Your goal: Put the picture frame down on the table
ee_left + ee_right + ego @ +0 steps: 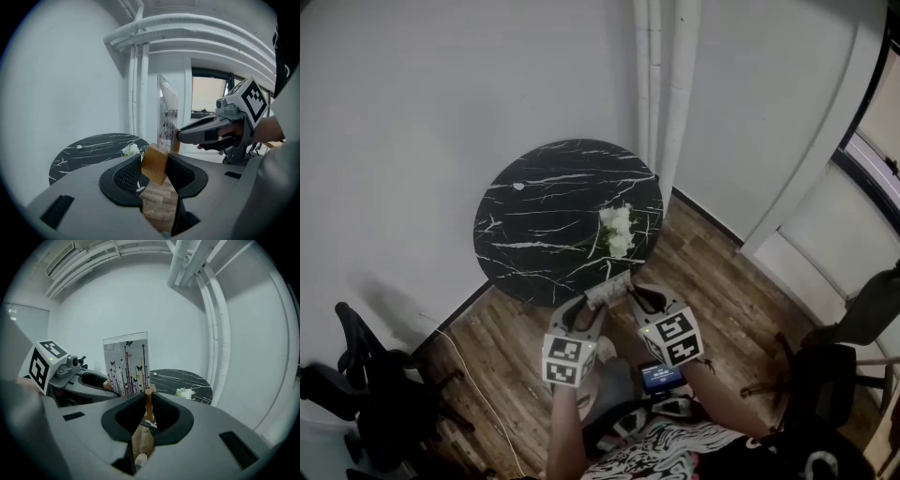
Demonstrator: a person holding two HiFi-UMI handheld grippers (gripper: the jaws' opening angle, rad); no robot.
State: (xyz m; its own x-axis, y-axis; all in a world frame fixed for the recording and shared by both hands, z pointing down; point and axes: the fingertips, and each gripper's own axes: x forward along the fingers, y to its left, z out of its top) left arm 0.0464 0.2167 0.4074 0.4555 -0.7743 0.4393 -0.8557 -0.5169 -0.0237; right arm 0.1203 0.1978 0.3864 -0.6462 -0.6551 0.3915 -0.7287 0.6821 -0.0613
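In the head view you have the picture frame (607, 292) up in the air between your two claws, the left claw (586, 307) on its left end and the right claw (636, 298) on its right end. It appears to sit right at the near rim of the round black counter (534, 216), with white flowers (619, 230) lying just beyond it. If you let go here, I judge the frame could miss the rim and drop to the wooden floor (722, 281). If you carry it too far forward, it lands on the flowers and tips.

In the left gripper view your left claw is clenched on the frame's wooden foot (153, 163), which sits tilted between the jaws. The clear pane (167, 112) rises beyond it, and the right claw holds the far end. A tilted block can twist in the grip as you lower it.

In the right gripper view your right claw is clamped on a thin wooden edge (149, 401) of the base, with the printed pane (126, 363) standing upright just behind. That hold is narrow, so it may slip if one side goes down faster than the other. Uneven lowering could also strain the pane in its base.
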